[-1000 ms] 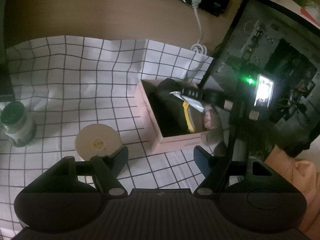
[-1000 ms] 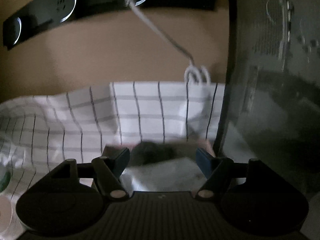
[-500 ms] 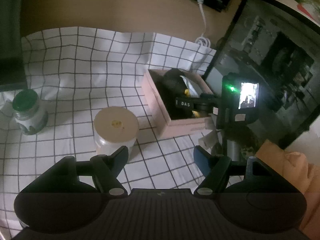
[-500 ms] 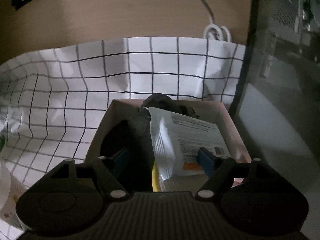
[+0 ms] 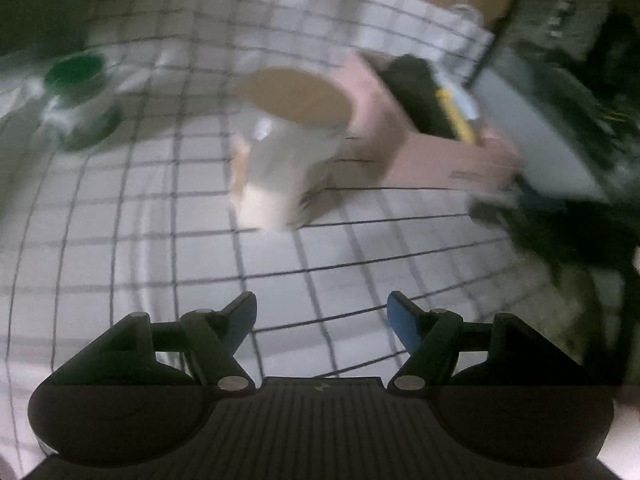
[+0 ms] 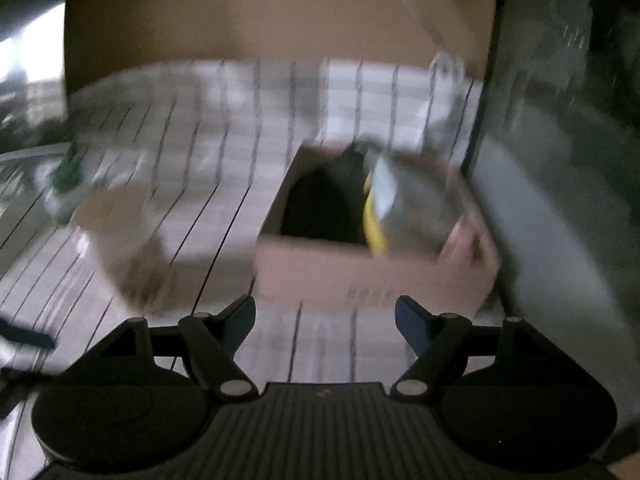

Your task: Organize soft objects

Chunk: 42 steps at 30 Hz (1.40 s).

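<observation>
Pink, white and green on a black grid

Pale pink cardboard box (image 6: 372,272); white black-gridded cloth (image 5: 360,248); cream-lidded white tub (image 5: 288,152); green-capped jar (image 5: 76,92).

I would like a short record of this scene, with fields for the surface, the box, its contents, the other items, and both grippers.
surface: checked cloth
box: pink box, open top
contents: dark soft item, yellow item, pale packet
other items: white tub beside the box; green-lidded jar farther left
left gripper: jaws open, holding nothing
right gripper: jaws open, holding nothing
image: blurred
</observation>
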Available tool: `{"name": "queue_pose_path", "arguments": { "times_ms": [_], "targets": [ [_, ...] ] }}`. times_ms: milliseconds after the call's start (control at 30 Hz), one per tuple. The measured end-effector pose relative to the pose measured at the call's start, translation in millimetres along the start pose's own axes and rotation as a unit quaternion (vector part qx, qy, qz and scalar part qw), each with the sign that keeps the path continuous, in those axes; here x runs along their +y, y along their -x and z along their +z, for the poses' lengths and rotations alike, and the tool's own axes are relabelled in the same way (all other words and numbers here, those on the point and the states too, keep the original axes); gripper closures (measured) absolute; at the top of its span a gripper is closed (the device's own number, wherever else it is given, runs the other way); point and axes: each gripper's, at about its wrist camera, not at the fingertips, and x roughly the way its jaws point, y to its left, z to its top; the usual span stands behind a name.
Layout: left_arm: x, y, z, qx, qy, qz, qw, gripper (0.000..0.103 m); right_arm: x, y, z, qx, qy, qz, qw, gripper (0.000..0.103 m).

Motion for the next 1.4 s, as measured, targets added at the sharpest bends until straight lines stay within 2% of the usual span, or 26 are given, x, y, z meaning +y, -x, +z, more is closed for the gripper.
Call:
{"name": "queue_pose_path", "arguments": {
  "times_ms": [67,133,233,367,467,567,600,667,800,967,1100,1233,1400],
  "targets": [
    [-7,-5,-6,-0.015,0.017,0.025,0.9994,0.026,-6,-6,-13,0.019,-0.001,0.019,1.000,0.026],
    [-17,-11,-11,-0.027,0.038,0.058,0.9972,0.026,-13,-10,-24,0.029,-0.010,0.015,0.999,0.026],
    [-33,-23,-16,-0.042,0.070,0.079,0.9936,0.026,-25,-13,-37,0.045,-0.009,0.025,0.999,0.026],
    [-58,-36,-24,-0.067,0.059,0.135,0.9869,0.025,-39,-23,-48,0.064,0.007,0.034,0.997,0.026],
    [-72,-40,-30,-0.076,0.053,0.145,0.9851,0.025,-46,-22,-53,0.055,0.013,0.031,0.998,0.022],
    [-90,-49,-33,-0.082,0.015,0.173,0.9813,0.022,-50,-23,-59,0.043,0.007,0.017,0.999,0.013],
    [-94,-51,-35,-0.087,0.009,0.184,0.9791,0.021,-51,-24,-60,0.040,-0.001,0.010,0.999,0.006],
    [-95,-51,-39,-0.098,0.026,0.188,0.9768,0.022,-56,-27,-62,0.035,-0.016,-0.003,0.999,0.000],
    [-103,-51,-48,-0.120,0.042,0.210,0.9696,0.022,-57,-29,-62,0.025,-0.017,-0.004,1.000,0.000],
    [-112,-52,-57,-0.141,0.053,0.225,0.9627,0.022,-60,-35,-59,0.014,0.006,0.019,1.000,0.000],
    [-111,-51,-56,-0.141,0.057,0.226,0.9622,0.021,-59,-38,-60,-0.011,0.033,0.038,0.999,0.000],
    [-113,-52,-56,-0.142,0.065,0.232,0.9600,0.021,-58,-40,-61,-0.030,0.030,0.047,0.998,0.000],
    [-116,-52,-58,-0.145,0.074,0.241,0.9569,0.021,-58,-41,-61,-0.032,0.039,0.058,0.997,0.000]
  ]
}}
